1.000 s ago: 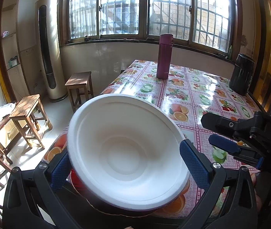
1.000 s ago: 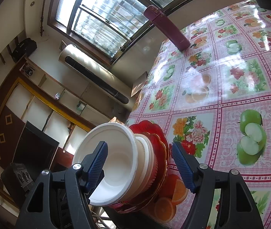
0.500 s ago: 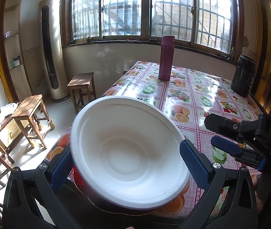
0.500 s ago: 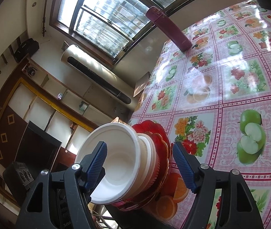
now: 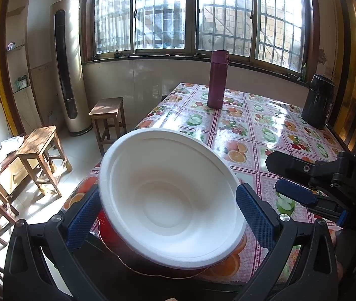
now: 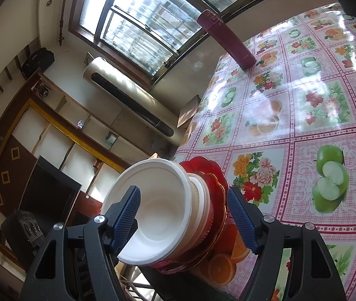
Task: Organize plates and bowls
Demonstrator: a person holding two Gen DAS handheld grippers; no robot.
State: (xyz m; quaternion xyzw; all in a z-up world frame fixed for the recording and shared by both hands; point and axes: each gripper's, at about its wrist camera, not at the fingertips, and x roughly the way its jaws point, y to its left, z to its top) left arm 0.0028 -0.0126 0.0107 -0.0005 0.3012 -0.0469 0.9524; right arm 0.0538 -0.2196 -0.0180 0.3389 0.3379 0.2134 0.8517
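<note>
Nearest the left claw point(image 5: 168, 213), whose spread jaws flank but don't grip it, a white foam bowl point(image 5: 170, 200) tops nested bowls on red scalloped plates point(image 6: 215, 183) at the worktop point(image 5: 260, 135) edge, likely stacked for tidiness. The right claw point(image 6: 183, 220) also gapes. Beyond stand a maroon flask point(image 5: 217, 79) and a black canister point(image 5: 318, 101), well clear.

bright daylight from windows point(image 5: 203, 15) | glare on tablecloth point(image 6: 303, 87) | fisheye-bent edges

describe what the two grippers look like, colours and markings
Both look alike: black plastic frames with triangular cut-outs and silver screws. The left gripper and right gripper each carry two blue cross-hatched finger pads. Seen from the left wrist, the right one's body bears white letters "DAS", cut off at the edge.
</note>
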